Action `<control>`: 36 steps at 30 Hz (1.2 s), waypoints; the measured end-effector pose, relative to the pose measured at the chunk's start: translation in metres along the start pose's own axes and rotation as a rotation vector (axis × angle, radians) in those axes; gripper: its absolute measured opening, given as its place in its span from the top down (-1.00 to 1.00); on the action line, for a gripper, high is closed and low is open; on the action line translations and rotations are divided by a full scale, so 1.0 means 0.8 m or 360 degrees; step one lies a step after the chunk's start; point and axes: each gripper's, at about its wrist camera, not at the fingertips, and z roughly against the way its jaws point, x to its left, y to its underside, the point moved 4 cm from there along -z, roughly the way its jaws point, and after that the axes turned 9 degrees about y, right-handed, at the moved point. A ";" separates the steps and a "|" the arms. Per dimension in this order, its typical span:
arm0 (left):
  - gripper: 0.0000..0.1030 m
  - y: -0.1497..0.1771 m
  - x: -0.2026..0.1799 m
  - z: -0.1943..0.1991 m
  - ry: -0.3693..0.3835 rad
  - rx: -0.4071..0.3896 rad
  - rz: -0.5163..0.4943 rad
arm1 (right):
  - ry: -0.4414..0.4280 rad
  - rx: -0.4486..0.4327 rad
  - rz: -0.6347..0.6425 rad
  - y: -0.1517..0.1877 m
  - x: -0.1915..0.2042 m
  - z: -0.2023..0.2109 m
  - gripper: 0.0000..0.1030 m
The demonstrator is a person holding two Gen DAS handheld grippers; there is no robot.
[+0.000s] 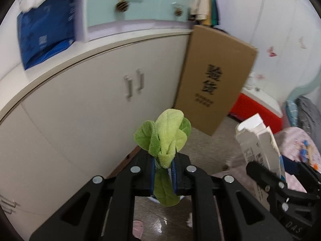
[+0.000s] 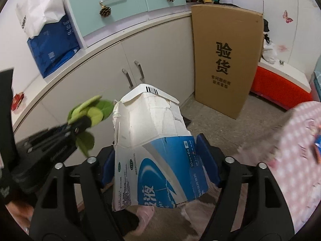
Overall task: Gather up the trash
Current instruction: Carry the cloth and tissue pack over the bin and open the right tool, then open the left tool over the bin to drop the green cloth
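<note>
Pinching a green plush vegetable (image 1: 164, 140), the left hand-held gripper (image 1: 164, 167) has its blue pads nearly together on the toy's narrow stem. The leafy top fans out beyond the fingertips toward 12 o'clock in the left wrist view, and the lower leaf hangs back toward 6 o'clock between the black arms. At 4 o'clock in that view the right hand-held gripper (image 1: 280, 172) shows at the edge with a white carton standing up from it.

In the right wrist view, the right hand-held gripper (image 2: 160, 160) stands wide, with a crumpled white-and-blue carton (image 2: 152, 146) between its blue pads. The carton's left face lies against the left pad; whether the right pad presses on it cannot be told. Its torn white top with a barcode points toward 12 o'clock, past the fingertips, and its blue printed end sits low toward 6 o'clock. The plush vegetable and the left hand-held gripper appear at 9 o'clock, just beside the carton's top corner.

Behind both stands a white cabinet (image 2: 160, 64) with paired handles, and a tall brown cardboard box (image 2: 224, 60) leans against it at 1 o'clock. A pink patterned cloth (image 2: 291, 150) fills the 3 o'clock side.
</note>
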 end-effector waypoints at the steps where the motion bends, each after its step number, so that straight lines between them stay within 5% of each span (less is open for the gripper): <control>1: 0.75 0.000 0.011 -0.008 -0.0033 0.0011 0.0020 | -0.0017 0.0000 -0.0012 -0.003 0.004 -0.011 -0.55; 10: 0.73 0.014 0.050 -0.047 -0.0138 0.0108 0.0104 | 0.0029 0.0064 -0.0058 0.005 0.002 -0.059 -0.69; 36: 0.70 0.012 -0.034 -0.061 -0.0008 0.0134 -0.0054 | 0.0107 -0.0018 -0.0233 0.014 -0.073 -0.015 -0.75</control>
